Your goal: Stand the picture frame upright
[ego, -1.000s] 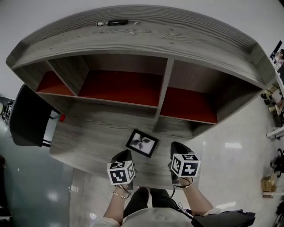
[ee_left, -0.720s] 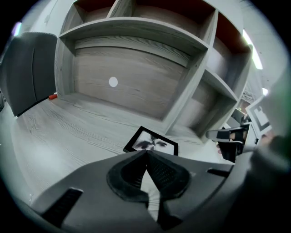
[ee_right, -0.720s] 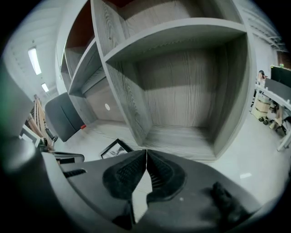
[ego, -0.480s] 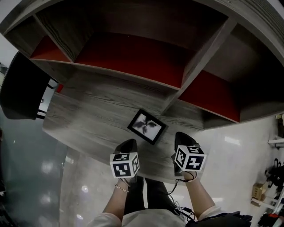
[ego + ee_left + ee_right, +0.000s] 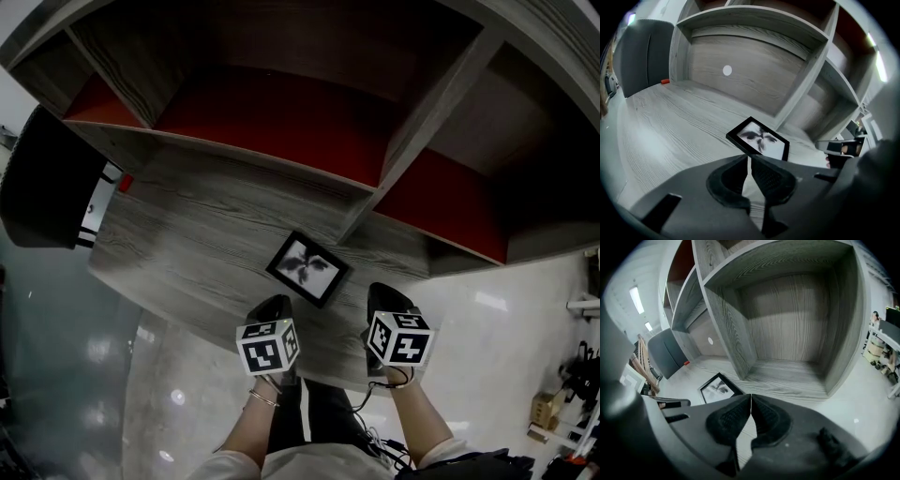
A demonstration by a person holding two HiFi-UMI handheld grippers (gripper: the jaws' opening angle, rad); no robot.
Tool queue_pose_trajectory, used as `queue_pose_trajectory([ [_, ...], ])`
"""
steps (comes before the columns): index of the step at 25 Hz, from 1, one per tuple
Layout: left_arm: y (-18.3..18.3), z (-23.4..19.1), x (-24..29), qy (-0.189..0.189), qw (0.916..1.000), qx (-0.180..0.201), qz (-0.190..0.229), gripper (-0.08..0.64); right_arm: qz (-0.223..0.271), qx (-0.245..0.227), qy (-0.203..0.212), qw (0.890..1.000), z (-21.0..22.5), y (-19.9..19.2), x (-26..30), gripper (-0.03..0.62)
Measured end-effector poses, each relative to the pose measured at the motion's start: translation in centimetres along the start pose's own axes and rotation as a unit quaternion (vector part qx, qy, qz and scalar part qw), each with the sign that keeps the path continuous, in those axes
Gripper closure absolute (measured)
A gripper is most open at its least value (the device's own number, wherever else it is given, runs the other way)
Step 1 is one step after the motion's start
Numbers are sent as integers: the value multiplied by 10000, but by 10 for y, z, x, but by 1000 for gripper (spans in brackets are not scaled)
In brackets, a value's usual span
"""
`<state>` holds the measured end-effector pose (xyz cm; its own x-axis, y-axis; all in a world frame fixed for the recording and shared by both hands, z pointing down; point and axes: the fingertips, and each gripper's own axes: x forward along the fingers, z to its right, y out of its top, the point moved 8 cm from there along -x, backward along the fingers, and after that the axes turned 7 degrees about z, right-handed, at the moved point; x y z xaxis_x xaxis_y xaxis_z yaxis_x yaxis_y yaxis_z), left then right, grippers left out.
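R gripper (image 5: 751, 398) jaws together, nothing btwn, picture frame (image 5: 718, 389) flat on desk (image 5: 785, 373), left of shelf divider (image 5: 731, 333)

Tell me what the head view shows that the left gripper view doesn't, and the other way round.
Only the head view: the person's forearms and the marker cubes on both grippers. Only the left gripper view: the jaws of the left gripper, shut with nothing between them, and a white round dot on the back panel. Both: the picture frame lying flat, face up, on the desk, and the right gripper beside it.
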<state>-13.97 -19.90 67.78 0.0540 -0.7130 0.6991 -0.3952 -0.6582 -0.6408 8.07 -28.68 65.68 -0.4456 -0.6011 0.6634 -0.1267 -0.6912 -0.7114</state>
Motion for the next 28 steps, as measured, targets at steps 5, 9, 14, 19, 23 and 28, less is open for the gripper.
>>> queue_pose_trajectory([
  [5, -1, 7, 10, 147, 9992, -372, 5, 423, -25, -9, 27, 10000, 10, 0, 0, 560],
  [9, 1, 11, 18, 247, 9983, -527, 44, 405, -24, 5, 43, 10000, 16, 0, -1, 560],
  [14, 3, 17, 28, 403, 9963, -750, -67, 380, 1, 17, 76, 10000, 24, 4, -2, 560],
  [19, 7, 22, 36, 661, 9947, -776, -99, 382, 56, 103, 80, 9999, 34, 7, -4, 560],
  [23, 8, 25, 41, 1004, 9932, -574, -150, 403, 57, 192, 100, 9997, 39, 4, -5, 560],
  [28, 10, 28, 46, 1127, 9929, -287, -231, 402, 48, 279, 152, 9995, 40, 1, -5, 560],
])
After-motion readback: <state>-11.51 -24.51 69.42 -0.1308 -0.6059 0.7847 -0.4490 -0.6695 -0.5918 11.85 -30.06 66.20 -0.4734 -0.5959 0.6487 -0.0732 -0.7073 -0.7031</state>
